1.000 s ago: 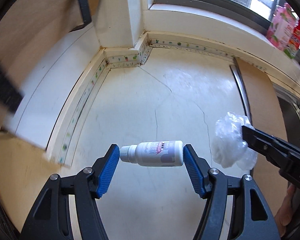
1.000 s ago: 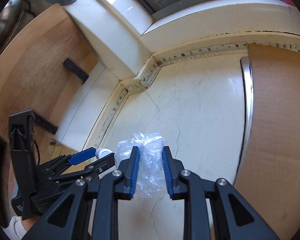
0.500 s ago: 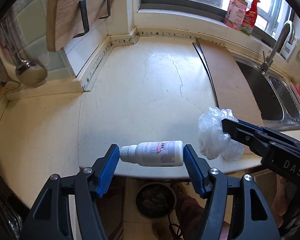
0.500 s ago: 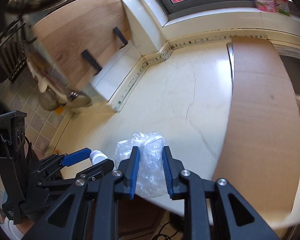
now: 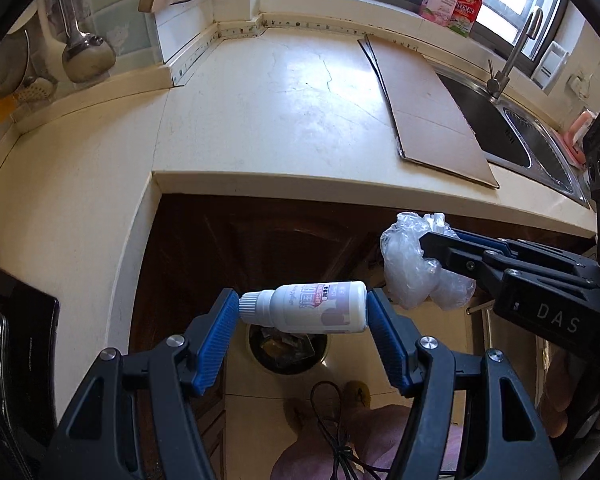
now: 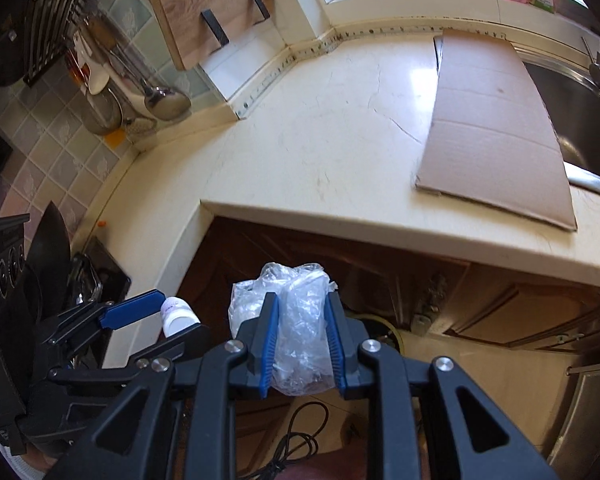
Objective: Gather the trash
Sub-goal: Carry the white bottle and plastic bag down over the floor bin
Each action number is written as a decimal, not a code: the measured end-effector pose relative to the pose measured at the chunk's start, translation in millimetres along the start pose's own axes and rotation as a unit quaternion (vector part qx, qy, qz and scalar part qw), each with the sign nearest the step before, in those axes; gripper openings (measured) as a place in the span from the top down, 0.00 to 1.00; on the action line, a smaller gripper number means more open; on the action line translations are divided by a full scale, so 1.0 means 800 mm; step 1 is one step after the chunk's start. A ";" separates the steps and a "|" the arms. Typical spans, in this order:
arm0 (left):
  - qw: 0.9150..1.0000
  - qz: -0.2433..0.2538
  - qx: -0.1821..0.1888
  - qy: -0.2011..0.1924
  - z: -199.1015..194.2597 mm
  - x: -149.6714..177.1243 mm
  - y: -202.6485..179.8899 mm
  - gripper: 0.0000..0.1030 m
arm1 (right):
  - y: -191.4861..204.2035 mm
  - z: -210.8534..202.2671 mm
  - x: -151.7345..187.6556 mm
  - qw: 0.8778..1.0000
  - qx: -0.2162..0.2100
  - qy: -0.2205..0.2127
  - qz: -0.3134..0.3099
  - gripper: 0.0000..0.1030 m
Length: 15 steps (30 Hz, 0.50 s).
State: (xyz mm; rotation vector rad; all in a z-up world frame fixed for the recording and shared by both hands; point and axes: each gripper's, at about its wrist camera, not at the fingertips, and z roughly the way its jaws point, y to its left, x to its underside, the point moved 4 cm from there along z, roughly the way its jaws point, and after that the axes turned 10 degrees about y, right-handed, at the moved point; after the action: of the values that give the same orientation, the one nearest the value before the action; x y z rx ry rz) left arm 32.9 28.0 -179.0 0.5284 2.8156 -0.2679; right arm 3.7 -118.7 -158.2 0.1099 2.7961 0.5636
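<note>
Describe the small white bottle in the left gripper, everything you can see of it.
The small white bottle is plastic by the look of it, with a ribbed white screw cap and a label printed in pink, red and pale purple. It lies on its side, held end to end: the blue pads of the left gripper press on the cap and the base. It hangs in the air in front of the counter edge, above a round bin on the floor, as this view shows it. Nothing else touches it.

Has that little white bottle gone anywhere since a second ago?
Yes. The white bottle, clamped in the left gripper, has been carried back off the countertop, past its front edge, and now hangs above the bin on the floor.
</note>
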 end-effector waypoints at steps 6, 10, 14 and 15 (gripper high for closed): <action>0.999 -0.028 0.004 0.020 0.026 0.018 -0.004 0.38 | -0.023 0.025 0.027 0.999 0.004 0.036 -0.004 0.78; 0.999 -0.038 -0.002 0.039 0.057 0.030 -0.012 0.38 | -0.049 0.049 0.052 0.998 0.001 0.066 0.006 0.78; 0.997 -0.061 0.000 0.052 0.088 0.042 -0.011 0.38 | -0.073 0.082 0.075 0.995 0.003 0.100 0.015 0.77; 0.996 -0.066 0.000 0.055 0.098 0.046 -0.009 0.38 | -0.080 0.093 0.080 0.994 0.005 0.110 0.019 0.77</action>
State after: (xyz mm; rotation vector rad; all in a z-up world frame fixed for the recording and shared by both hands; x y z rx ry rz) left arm 14.9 15.7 -263.0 0.3690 2.9620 -0.2728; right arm -37.3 -141.9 -265.7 0.1081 3.0153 0.6052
